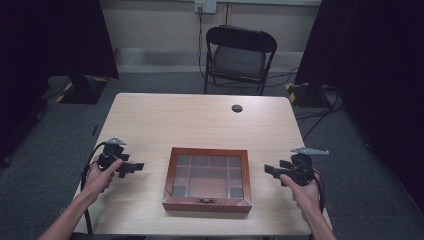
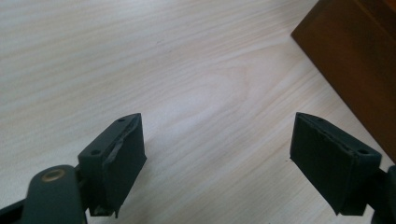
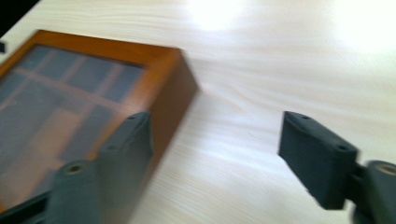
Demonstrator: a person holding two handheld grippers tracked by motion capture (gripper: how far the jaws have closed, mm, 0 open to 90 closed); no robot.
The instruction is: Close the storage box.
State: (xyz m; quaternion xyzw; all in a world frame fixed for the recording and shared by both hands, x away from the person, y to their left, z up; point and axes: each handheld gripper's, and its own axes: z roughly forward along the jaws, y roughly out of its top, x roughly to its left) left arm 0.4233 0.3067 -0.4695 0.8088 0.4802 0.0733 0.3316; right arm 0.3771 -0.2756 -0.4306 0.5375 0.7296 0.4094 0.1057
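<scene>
Two handheld claws hover over a pale wood-grain surface (image 1: 200,120), one on each side of a wooden box with a glass lid (image 1: 207,178) that lies flat near the front edge, its small latch facing the person. The left claw (image 1: 131,167) is held well apart from the box's left side, its jaws spread wide over bare wood in the left gripper view, where a corner of the box's brown wall (image 2: 359,60) enters at upper right. The right claw (image 1: 272,170) points at the box's right side, jaws likewise wide apart and gripping nothing; in the right gripper view one jaw overlaps the box's edge (image 3: 163,98), though motion blur makes it unclear whether it touches. Divided compartments show dimly through the lid, their contents too dark to make out. A round cable hole (image 1: 237,108) marks the surface's far side. Beyond stand a black folding chair (image 1: 240,57), grey carpet (image 1: 60,135), dark curtains (image 1: 380,60) at both sides and a wall outlet (image 1: 205,6) with a cable hanging down. Both forearms are cut off by the bottom edge.
</scene>
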